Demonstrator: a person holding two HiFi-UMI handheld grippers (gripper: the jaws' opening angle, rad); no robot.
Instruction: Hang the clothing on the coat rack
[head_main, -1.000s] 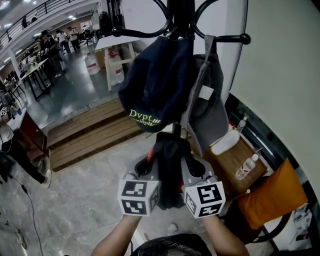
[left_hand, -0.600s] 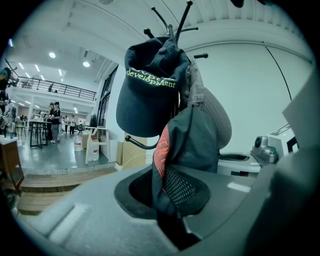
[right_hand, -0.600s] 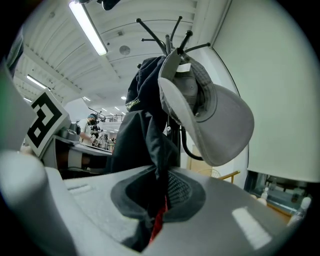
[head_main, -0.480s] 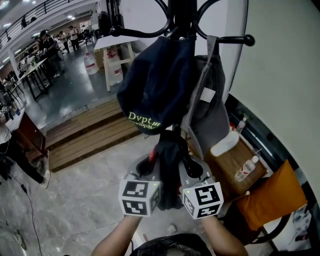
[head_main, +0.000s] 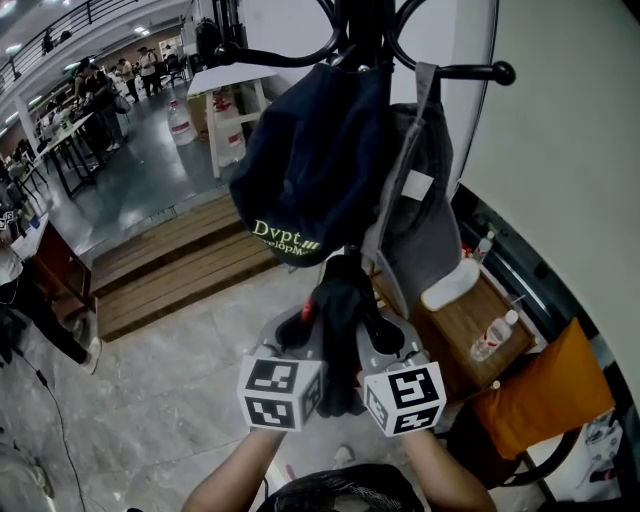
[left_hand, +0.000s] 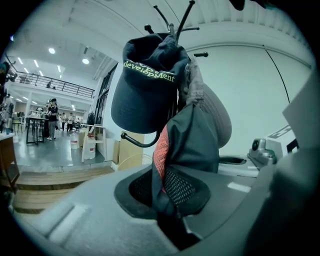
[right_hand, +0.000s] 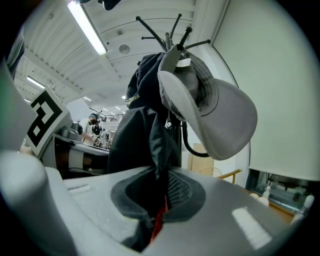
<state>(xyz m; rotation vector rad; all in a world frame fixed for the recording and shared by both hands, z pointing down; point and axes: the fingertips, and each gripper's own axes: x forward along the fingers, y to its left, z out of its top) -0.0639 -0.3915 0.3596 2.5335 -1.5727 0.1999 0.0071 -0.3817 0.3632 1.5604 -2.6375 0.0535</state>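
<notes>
A black garment with red mesh lining (head_main: 340, 318) hangs bunched between my two grippers, just below the coat rack's caps. My left gripper (head_main: 300, 332) is shut on its left side, seen up close as dark cloth (left_hand: 192, 135) running into the left gripper (left_hand: 165, 200). My right gripper (head_main: 385, 337) is shut on the other side, where black fabric (right_hand: 145, 145) enters the right gripper (right_hand: 155, 205). The black coat rack pole (head_main: 365, 20) rises above. A navy cap with green lettering (head_main: 310, 160) and a grey cap (head_main: 420, 200) hang from its hooks. A free hook (head_main: 470, 72) sticks out to the right.
A white wall (head_main: 570, 150) stands close on the right. Below it are a wooden side table (head_main: 465, 335) with a water bottle (head_main: 495, 335) and an orange cushion (head_main: 545, 385). Wooden steps (head_main: 170, 270) lie to the left. A white table (head_main: 225, 85) and people stand far back.
Both grippers have edged slightly upward with the garment, bringing it a little closer under the navy cap. The grip on it is the same.
</notes>
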